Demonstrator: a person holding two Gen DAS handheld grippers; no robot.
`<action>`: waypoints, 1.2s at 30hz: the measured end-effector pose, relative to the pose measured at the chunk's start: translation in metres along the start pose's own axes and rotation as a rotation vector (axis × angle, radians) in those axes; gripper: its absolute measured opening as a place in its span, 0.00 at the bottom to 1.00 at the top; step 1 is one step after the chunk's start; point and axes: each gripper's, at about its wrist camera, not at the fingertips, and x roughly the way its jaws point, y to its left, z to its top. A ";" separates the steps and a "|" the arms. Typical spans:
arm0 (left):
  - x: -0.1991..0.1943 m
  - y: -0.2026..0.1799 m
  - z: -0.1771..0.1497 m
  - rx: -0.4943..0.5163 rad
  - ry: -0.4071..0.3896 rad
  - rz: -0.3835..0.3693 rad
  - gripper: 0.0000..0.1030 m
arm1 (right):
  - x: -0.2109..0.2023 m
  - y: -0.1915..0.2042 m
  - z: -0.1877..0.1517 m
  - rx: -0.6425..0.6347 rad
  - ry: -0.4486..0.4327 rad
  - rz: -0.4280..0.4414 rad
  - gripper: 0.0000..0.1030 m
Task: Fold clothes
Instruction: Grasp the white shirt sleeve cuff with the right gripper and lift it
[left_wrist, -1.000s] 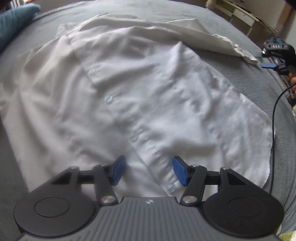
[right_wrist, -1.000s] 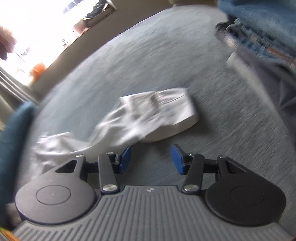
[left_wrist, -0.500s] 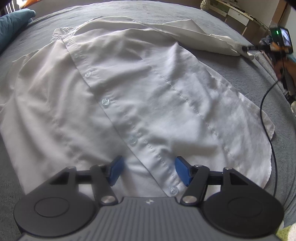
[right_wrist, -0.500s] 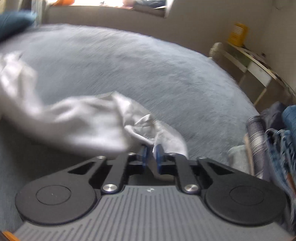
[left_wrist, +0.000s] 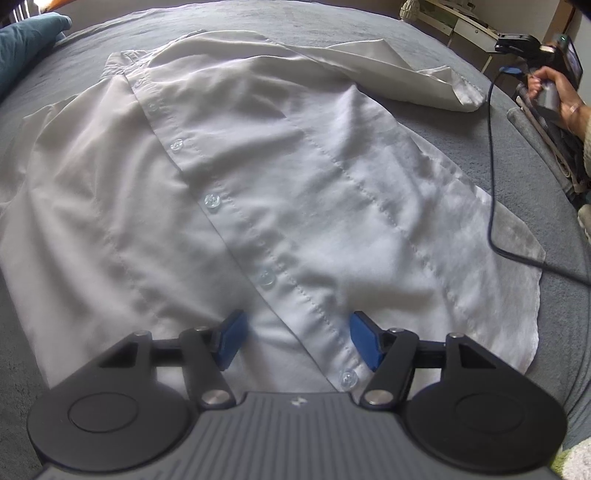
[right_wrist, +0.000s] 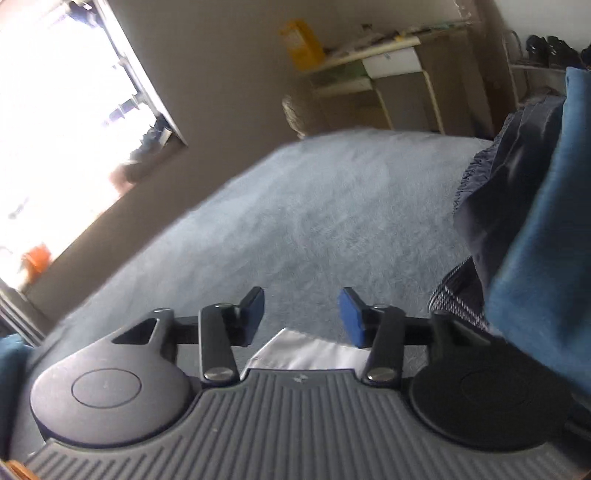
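White button-up cotton shirt (left_wrist: 280, 192) spread flat on the grey bed (left_wrist: 517, 155), both tools free.
Your left tool (left_wrist: 295, 341) hovers, blue pads apart, over the hem by the button placket; your right tool (right_wrist: 301, 317), likewise parted and empty, sits beside the sleeve cuff (left_wrist: 461, 92).

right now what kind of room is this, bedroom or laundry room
Most likely a bedroom. A white shirt lies spread on a wide grey bed, a teal pillow sits at its far corner, and a cluttered desk stands beside a bright window.
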 end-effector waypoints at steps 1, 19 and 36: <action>0.000 0.000 0.000 0.001 0.000 -0.002 0.63 | -0.003 0.001 -0.006 0.004 0.028 0.022 0.45; 0.001 -0.001 0.000 -0.022 -0.010 0.004 0.67 | 0.044 -0.015 -0.064 0.282 0.133 0.020 0.04; 0.000 -0.001 -0.003 0.003 -0.013 0.008 0.67 | -0.033 0.060 0.049 0.133 -0.184 0.239 0.02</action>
